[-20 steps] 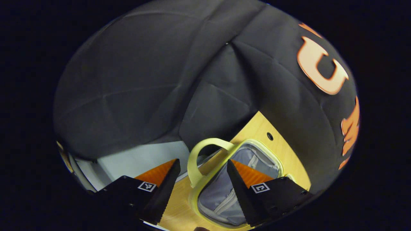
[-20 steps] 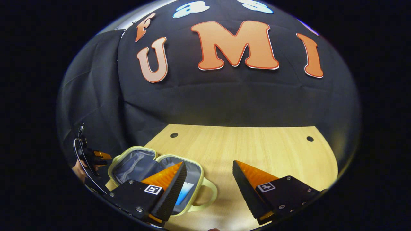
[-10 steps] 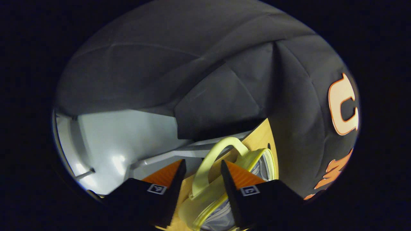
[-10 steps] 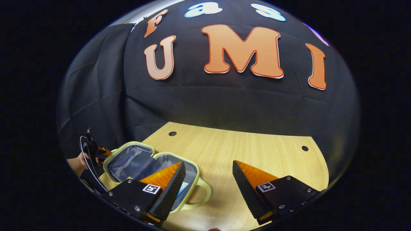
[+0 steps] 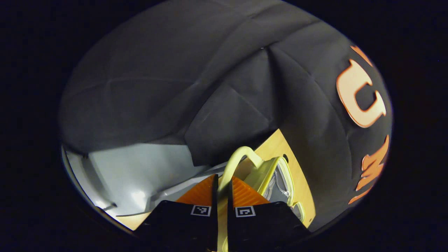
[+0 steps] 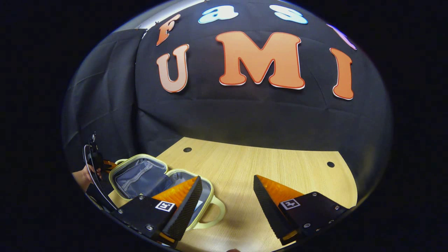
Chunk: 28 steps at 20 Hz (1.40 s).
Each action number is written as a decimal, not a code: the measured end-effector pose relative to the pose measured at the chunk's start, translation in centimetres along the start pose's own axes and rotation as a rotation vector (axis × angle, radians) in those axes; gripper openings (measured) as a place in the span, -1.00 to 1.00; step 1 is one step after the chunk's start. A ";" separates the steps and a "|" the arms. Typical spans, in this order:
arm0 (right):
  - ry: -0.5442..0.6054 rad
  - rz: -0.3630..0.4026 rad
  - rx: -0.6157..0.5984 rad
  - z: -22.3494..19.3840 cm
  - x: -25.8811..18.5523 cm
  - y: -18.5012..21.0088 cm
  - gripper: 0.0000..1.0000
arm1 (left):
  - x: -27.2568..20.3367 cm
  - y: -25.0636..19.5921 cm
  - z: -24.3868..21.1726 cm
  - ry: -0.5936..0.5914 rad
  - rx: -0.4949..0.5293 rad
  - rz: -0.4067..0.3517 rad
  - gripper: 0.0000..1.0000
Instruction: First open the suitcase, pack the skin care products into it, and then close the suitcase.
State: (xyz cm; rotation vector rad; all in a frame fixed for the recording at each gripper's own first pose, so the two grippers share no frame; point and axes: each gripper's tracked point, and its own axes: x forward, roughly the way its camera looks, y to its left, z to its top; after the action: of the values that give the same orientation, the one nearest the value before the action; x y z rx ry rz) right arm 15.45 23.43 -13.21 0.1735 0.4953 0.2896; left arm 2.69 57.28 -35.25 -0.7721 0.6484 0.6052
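Left gripper [image 5: 220, 189] has closed onto suitcase handle [image 5: 233, 159]; lid lifted off wooden table [image 6: 266, 168]. Right gripper [image 6: 227, 196] hovers, fingers apart.

Light: we see dim views, bright table [image 6: 252, 164].
Glare: pale floor [image 5: 136, 175].
Edges: fisheye-bent, darkened.

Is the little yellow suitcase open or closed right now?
Open. In the right gripper view the suitcase has both halves spread, grey lining showing.
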 end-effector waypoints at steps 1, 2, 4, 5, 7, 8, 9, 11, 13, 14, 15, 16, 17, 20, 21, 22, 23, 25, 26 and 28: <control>-0.011 0.000 -0.002 0.4 0.0 -0.2 0.87 | -0.5 -1.7 0.3 -0.031 0.058 -0.007 -0.78; -0.022 0.000 -0.006 0.6 -0.2 -0.4 0.87 | -1.2 -3.2 0.6 -0.056 0.111 -0.011 -0.79; -0.047 -0.007 -0.023 1.2 -0.4 -1.2 0.87 | -3.3 -6.0 1.4 -0.101 0.202 -0.030 -0.79; -0.060 -0.015 -0.033 1.4 -0.5 -1.7 0.87 | -4.5 -7.2 1.9 -0.117 0.244 -0.038 -0.79; -0.087 -0.023 -0.042 2.1 -0.9 -2.8 0.87 | -6.7 -9.7 2.2 -0.145 0.322 -0.051 -0.79; -0.100 -0.026 -0.047 2.4 -1.1 -3.2 0.87 | -7.6 -11.2 2.2 -0.159 0.365 -0.061 -0.80; -0.111 -0.031 -0.055 2.7 -1.2 -3.8 0.87 | -8.4 -12.3 1.9 -0.175 0.403 -0.065 -0.80; -0.134 -0.046 -0.058 3.3 -1.6 -5.1 0.87 | -9.9 -14.7 1.0 -0.196 0.456 -0.082 -0.81; -0.155 -0.058 -0.052 4.0 -2.2 -6.5 0.87 | -11.6 -17.4 0.4 -0.215 0.505 -0.116 -0.80; -0.165 -0.064 -0.050 4.2 -2.6 -7.2 0.87 | -12.6 -18.2 0.2 -0.221 0.527 -0.131 -0.80; -0.174 -0.070 -0.051 4.4 -2.8 -7.9 0.87 | -13.5 -19.1 -0.5 -0.224 0.554 -0.145 -0.79; -0.180 -0.073 -0.053 4.4 -3.0 -8.5 0.87 | -14.2 -20.1 -1.3 -0.226 0.574 -0.156 -0.79; -0.184 -0.076 -0.056 4.5 -3.2 -9.1 0.87 | -15.1 -21.1 -2.1 -0.227 0.589 -0.171 -0.79; -0.190 -0.080 -0.056 3.9 -4.0 -10.4 0.87 | -16.8 -24.8 -4.8 -0.227 0.627 -0.233 -0.80; -0.192 -0.083 -0.054 3.7 -4.3 -10.7 0.87 | -17.0 -25.7 -5.9 -0.224 0.645 -0.255 -0.80; -0.199 -0.091 -0.052 3.7 -4.5 -11.3 0.87 | -17.3 -26.5 -6.8 -0.223 0.661 -0.262 -0.80; -0.199 -0.086 -0.050 3.6 -4.5 -11.7 0.87 | -17.5 -26.7 -7.7 -0.219 0.679 -0.263 -0.80; -0.201 -0.084 -0.044 3.4 -4.9 -12.4 0.88 | -17.9 -28.3 -9.3 -0.205 0.690 -0.288 -0.80; -0.202 -0.085 -0.041 3.3 -5.0 -12.7 0.88 | -18.3 -29.1 -10.3 -0.195 0.687 -0.311 -0.80; -0.202 -0.084 -0.034 3.1 -5.1 -13.4 0.87 | -18.6 -30.1 -12.6 -0.171 0.700 -0.339 -0.80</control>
State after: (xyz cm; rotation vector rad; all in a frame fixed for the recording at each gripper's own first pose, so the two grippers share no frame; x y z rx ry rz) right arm 15.79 8.85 -11.40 0.1466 0.2970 0.1955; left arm 7.75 25.51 -15.84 -0.1597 0.5054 0.1056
